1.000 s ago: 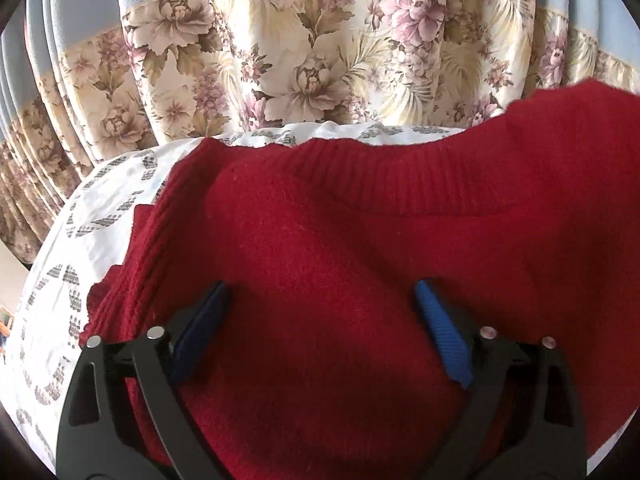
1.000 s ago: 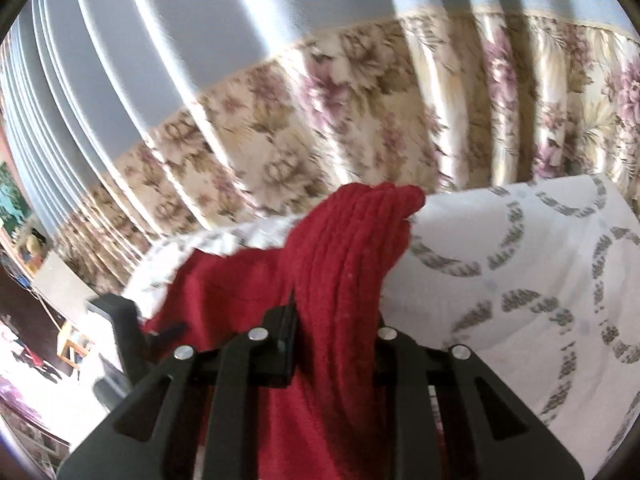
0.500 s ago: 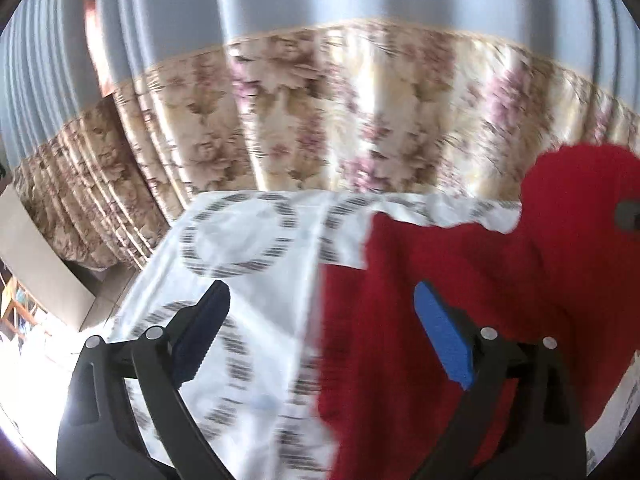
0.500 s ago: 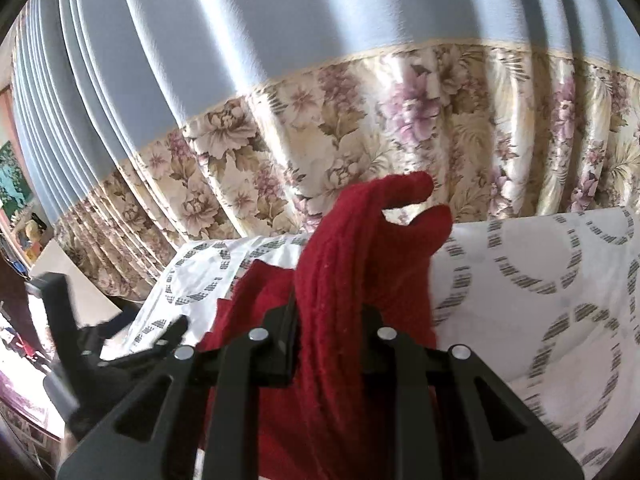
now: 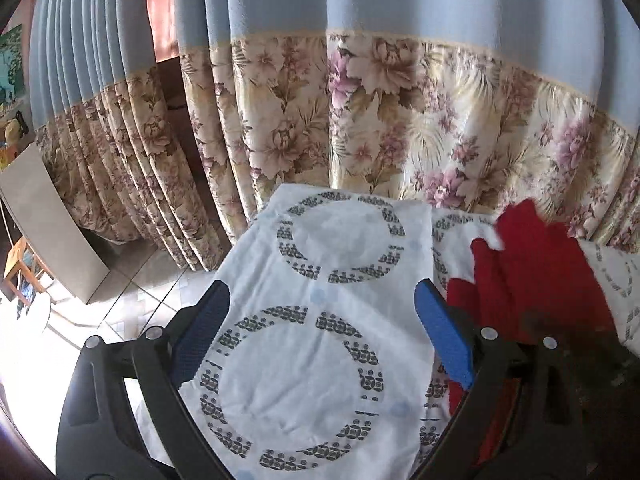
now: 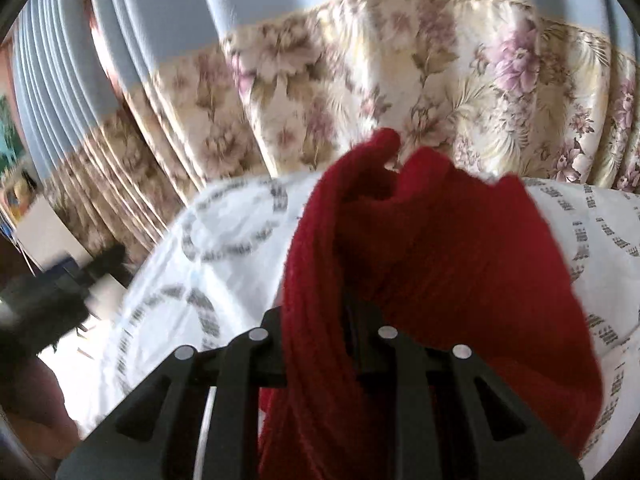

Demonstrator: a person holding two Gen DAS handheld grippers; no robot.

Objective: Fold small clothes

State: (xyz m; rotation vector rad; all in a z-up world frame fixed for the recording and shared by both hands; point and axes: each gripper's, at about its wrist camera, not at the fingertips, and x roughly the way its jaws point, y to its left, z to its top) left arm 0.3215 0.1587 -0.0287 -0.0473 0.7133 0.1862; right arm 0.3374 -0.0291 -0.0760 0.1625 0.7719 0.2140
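A dark red knitted sweater [image 6: 440,260] lies bunched on the white ring-patterned sheet [image 6: 224,240]. A thick fold of it runs up between the jaws of my right gripper [image 6: 320,316], which are opening; the fabric still fills the gap and hides the pads. My left gripper [image 5: 320,296] stands wide open over bare sheet [image 5: 304,368], with nothing between its blue pads [image 5: 440,336]. From there the sweater [image 5: 540,264] sits off to the right, beside the dark blurred frame of the right gripper [image 5: 560,344].
A floral curtain with a blue top [image 5: 360,120] hangs close behind the sheet's far edge. At the left the sheet ends above a tiled floor [image 5: 132,292] and a pale board [image 5: 52,232]. The left gripper shows as a dark blur [image 6: 40,308].
My left gripper has swung left off the sweater and now hangs over bare sheet. My right gripper has carried its fold of sweater leftward, and its jaws have parted a little.
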